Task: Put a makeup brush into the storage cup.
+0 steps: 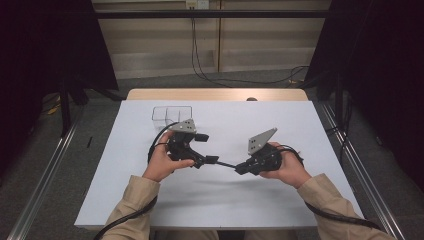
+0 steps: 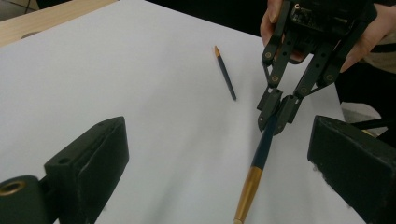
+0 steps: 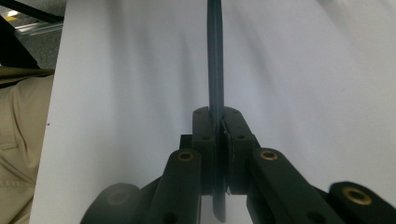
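We are working over the white table, which is taking up the middle of the high view, with a clear compartment box sitting in its upper left part. Lower down, near the centre of that frame, we are holding the left gripper and the right gripper facing each other, tips close together. In the left gripper view, the left gripper's own jaws are standing wide apart at the bottom corners, released, pressing on nothing. Between them the dark blue pen is running from the bottom centre up toward the upper right, its gold end lying in the gap without touching either jaw. The right gripper is clamping the pen's far end there. In the right gripper view, the right gripper is clenching the pen, which is rising straight up the frame from between the pads. A second, smaller pencil is lying loose on the table above centre.
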